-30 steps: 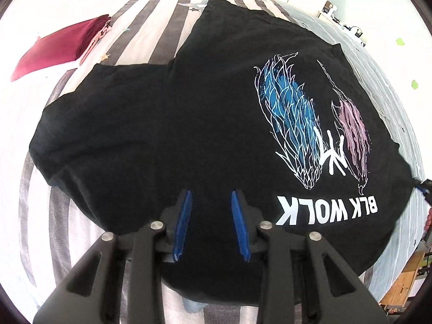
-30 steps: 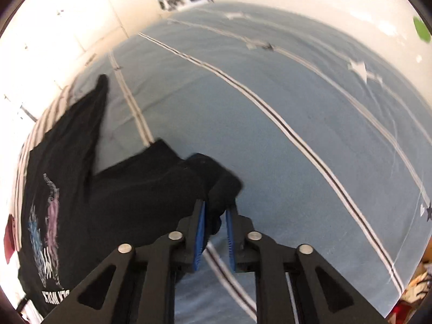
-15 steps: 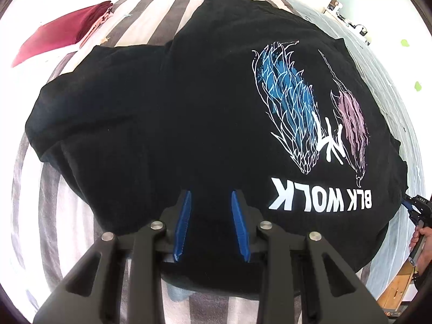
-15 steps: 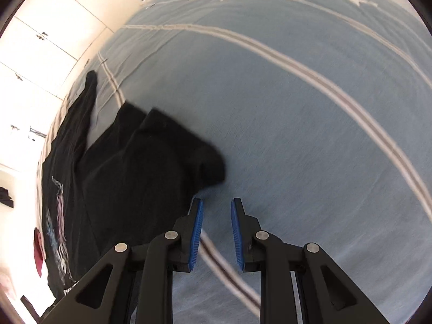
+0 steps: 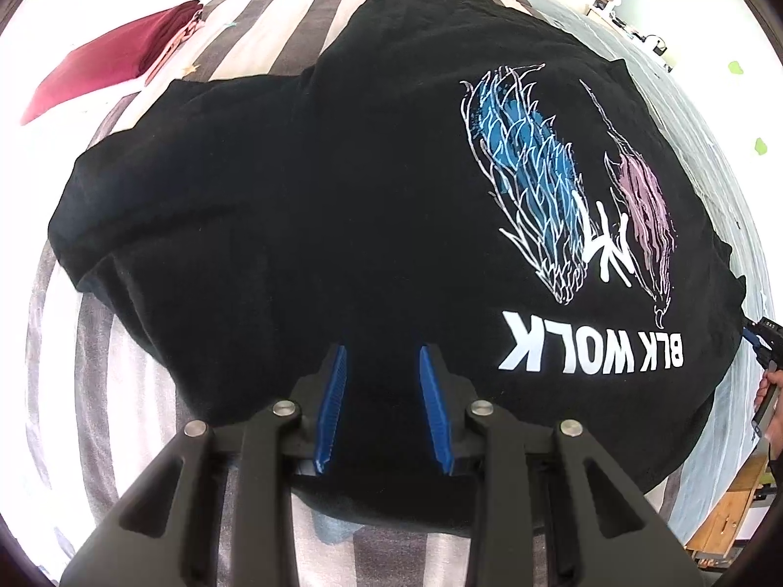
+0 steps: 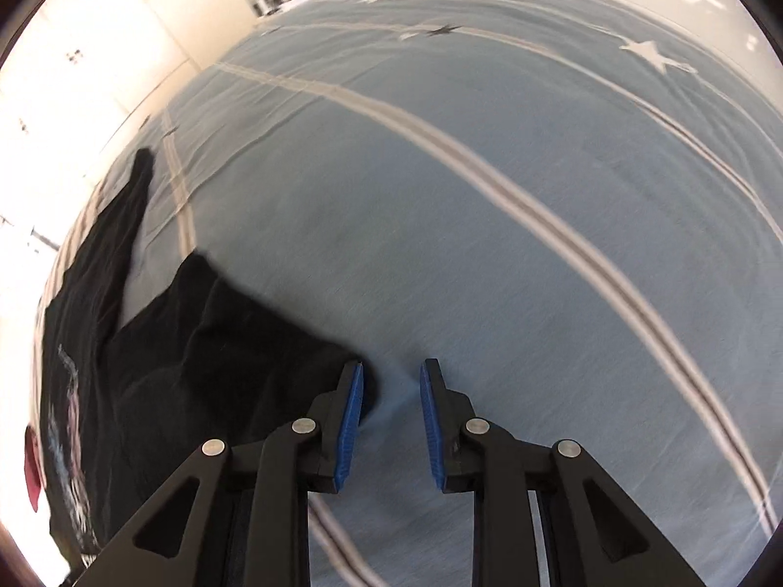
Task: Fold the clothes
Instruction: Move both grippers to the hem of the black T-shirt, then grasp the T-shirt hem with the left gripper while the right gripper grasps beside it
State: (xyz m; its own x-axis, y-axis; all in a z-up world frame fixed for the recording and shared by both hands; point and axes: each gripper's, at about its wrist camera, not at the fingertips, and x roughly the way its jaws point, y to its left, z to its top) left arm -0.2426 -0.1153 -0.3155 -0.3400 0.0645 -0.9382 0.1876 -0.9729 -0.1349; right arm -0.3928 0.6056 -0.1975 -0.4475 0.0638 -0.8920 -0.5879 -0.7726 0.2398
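Note:
A black T-shirt [image 5: 367, 195] printed "BLK WOLK" [image 5: 587, 352] lies spread face up on the bed. My left gripper [image 5: 381, 352] hovers over the shirt's near edge. It is open, and only flat black cloth shows between its blue pads [image 5: 333, 391]. In the right wrist view the shirt's sleeve [image 6: 220, 342] lies flat on the blue-grey cover. Its tip sits beside the left finger of my right gripper [image 6: 392, 367], which is open with only bedcover between its pads. The right gripper [image 5: 761, 337] and a hand also show at the shirt's far right edge.
A folded dark red garment [image 5: 112, 63] lies at the far left of the striped bedcover [image 5: 63, 416]. The blue-grey cover [image 6: 489, 269] with pale lines stretches wide to the right. A wooden piece of furniture [image 5: 724, 513] stands beyond the bed's edge, and white cupboards [image 6: 73, 49] line the wall.
My right gripper let go of the sleeve it was pinching: its jaws parted and the sleeve now lies flat to its left. The left gripper has barely moved.

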